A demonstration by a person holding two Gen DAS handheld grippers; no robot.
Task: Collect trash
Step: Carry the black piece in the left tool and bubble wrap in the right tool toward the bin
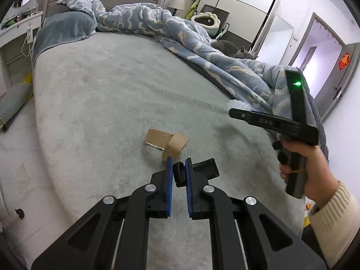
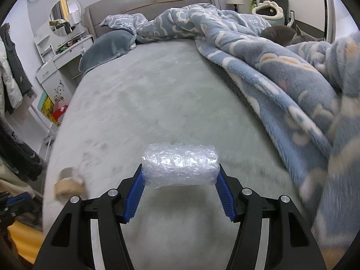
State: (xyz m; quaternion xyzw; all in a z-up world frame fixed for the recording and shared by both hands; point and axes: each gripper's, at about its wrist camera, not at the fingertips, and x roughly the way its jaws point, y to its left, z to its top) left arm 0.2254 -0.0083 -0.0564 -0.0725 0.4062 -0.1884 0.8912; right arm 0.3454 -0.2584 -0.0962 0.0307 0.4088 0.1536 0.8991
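Note:
My right gripper (image 2: pixel 180 171) is shut on a roll of clear bubble wrap (image 2: pixel 180 165) and holds it above the grey-green bed sheet (image 2: pixel 157 103). In the left wrist view the right gripper (image 1: pixel 234 110) shows from the side at the right, held by a hand, with a bit of the wrap at its tip. My left gripper (image 1: pixel 178 168) is shut on a small black piece of plastic (image 1: pixel 195 168). A torn brown cardboard piece (image 1: pixel 167 142) lies on the sheet just beyond the left fingertips; it also shows blurred in the right wrist view (image 2: pixel 67 183).
A blue patterned blanket (image 2: pixel 281 72) is bunched along the bed's right side. A grey cat (image 1: pixel 231 49) lies behind it. A grey pillow (image 1: pixel 65 29) sits at the headboard. A white dressing table (image 2: pixel 63 54) stands left of the bed.

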